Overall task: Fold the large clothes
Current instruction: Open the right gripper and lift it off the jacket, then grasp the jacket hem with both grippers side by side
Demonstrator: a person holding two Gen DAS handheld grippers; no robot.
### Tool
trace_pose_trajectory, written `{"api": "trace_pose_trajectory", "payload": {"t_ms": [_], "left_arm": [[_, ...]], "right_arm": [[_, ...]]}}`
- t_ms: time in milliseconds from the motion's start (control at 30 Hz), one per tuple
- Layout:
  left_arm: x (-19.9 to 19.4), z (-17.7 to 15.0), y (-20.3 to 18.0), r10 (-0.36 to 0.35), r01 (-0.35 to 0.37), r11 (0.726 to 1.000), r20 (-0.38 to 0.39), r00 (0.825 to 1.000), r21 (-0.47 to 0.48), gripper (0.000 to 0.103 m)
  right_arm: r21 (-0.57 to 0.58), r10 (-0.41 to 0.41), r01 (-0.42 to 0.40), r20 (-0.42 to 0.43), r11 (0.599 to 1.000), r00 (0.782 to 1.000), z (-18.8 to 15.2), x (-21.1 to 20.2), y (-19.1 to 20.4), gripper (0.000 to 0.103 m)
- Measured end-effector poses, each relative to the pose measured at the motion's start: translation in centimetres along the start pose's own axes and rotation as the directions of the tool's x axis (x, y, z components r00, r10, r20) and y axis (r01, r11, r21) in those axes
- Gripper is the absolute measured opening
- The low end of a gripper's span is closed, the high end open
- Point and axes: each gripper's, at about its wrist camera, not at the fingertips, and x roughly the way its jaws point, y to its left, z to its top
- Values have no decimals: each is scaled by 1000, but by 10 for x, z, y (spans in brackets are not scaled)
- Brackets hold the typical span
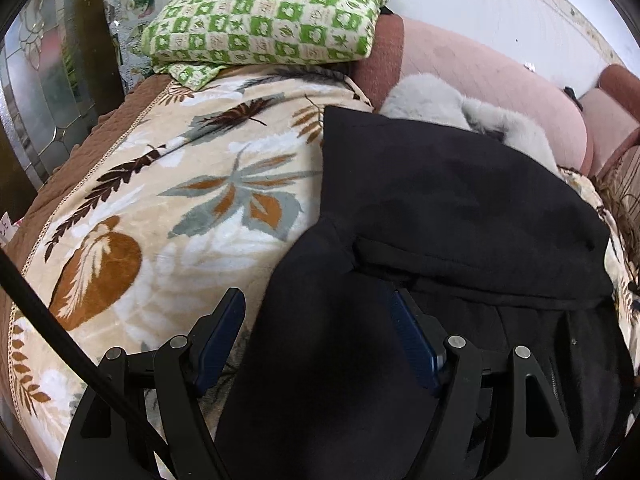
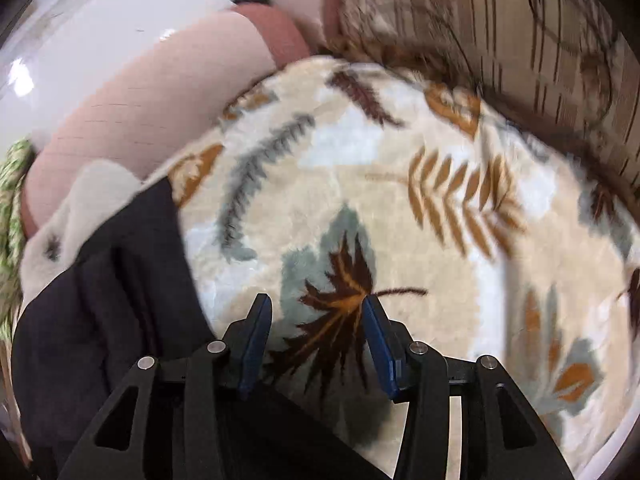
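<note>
Across the sofa (image 1: 480, 64), upholstered in pink with darker reddish arm sections, a plush blanket (image 1: 180, 200) is spread, printed with brown, rust and grey leaves on cream. Its brown quilted border is seen along the left edge in the left wrist view.

On the blanket a large black garment (image 1: 460, 208) is laid, partly folded, with a seam band running across it and a sleeve-like flap reaching toward the lower middle of the left wrist view. In the right wrist view the same garment (image 2: 120, 280) is seen at the lower left, blurred.

Behind the garment, against the sofa back, a pale grey furry item (image 1: 432, 100) is placed, partly covered by the black cloth.

At the upper left, a folded green-and-cream checked cloth (image 1: 264, 20) is stacked on the blanket's far end.

The left gripper (image 1: 318, 316) is held wide open, its blue-padded fingers set either side of the black flap; the pads are not pressed on the cloth as far as can be told.

The right gripper (image 2: 316, 320) is held partly open over bare blanket, just beside the garment's edge, with nothing between its fingers.
</note>
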Motion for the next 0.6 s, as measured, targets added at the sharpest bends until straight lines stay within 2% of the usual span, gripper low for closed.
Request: {"api": "trace_pose_trajectory", "payload": {"t_ms": [167,300,367,467,600], "left_arm": [[19,-4,-3,23,-22,1000,-72,997,10,74],[33,-8,-5,51,-48,999,-117,992,24,74],[30,-8,-6,55,-52,998,-105,993,34,74],[17,-9,-5,34,-32,999,-63,997,30,74],[-2,-16,-3,14,-14,1000,-10,1000,10,74]], "right_arm": [[-213,65,-42,99,976,993,-16,-38,65,54],[-301,73,-38,106,953,992,-34,-34,108,54],[-304,62,-26,109,952,992,-42,-26,119,54],[-301,79,-50,87,952,993,-57,-27,131,54],[-366,82,-54,60,929,995,-78,-32,139,54]]}}
